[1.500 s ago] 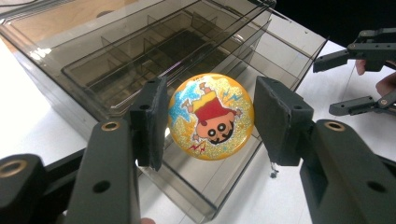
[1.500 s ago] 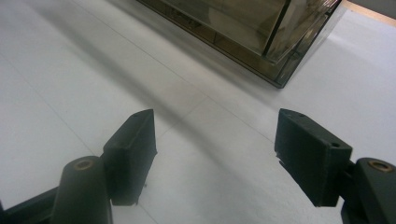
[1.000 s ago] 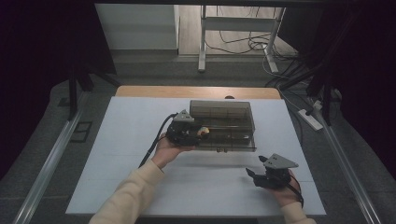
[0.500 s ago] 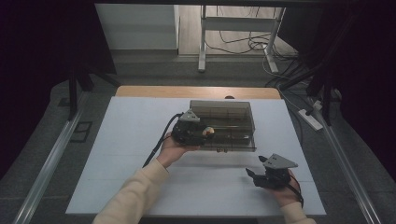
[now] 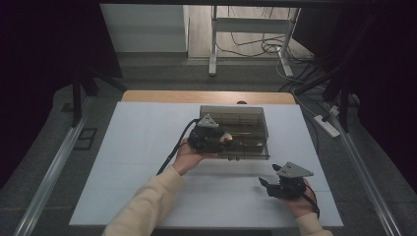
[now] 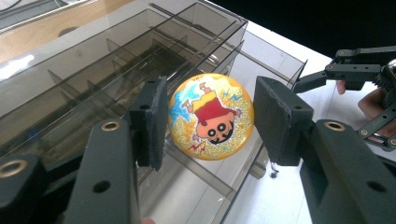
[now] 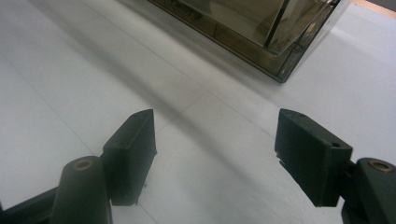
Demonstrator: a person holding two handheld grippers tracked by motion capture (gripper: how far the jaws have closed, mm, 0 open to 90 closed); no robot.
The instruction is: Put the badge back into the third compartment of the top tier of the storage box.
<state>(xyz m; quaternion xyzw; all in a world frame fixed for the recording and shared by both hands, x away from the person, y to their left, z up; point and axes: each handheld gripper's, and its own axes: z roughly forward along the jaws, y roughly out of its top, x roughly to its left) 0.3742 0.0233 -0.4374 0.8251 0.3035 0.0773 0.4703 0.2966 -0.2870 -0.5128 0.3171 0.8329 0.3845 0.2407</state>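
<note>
The landmark here is the smoky see-through plastic box with thin divider walls [image 5: 241,130], sitting on the white table top [image 5: 123,162].

The left gripper [image 6: 209,122] is at the box's near-left corner, held just above its rim. Its jaws are about half closed & hold the round yellow glitter badge with a cartoon kid on it [image 6: 211,116]. The left pad [image 6: 152,121] touches the badge edge. The right pad [image 6: 280,119] sits right at the other edge; can't tell if there's a tiny gap, but the badge hangs in the air w/ nothing under it, so it looks gripped. From the high view the badge [image 5: 225,137] is over the box's near-left slots, not inside yet.

The right gripper [image 7: 215,140] rests on the table in front of the box, off its near-right corner & apart from it. Jaws wide, nothing btw them.

Step in hand, I think: carrying the badge over the box to put it in a slot.

Next move prob needs:
- line the badge up w/ one slot, btw two divider walls
- tip it so it goes in edge first, since the slots look narrow
- go down slow, then let go

Which slot is meant, can't tell.
</note>
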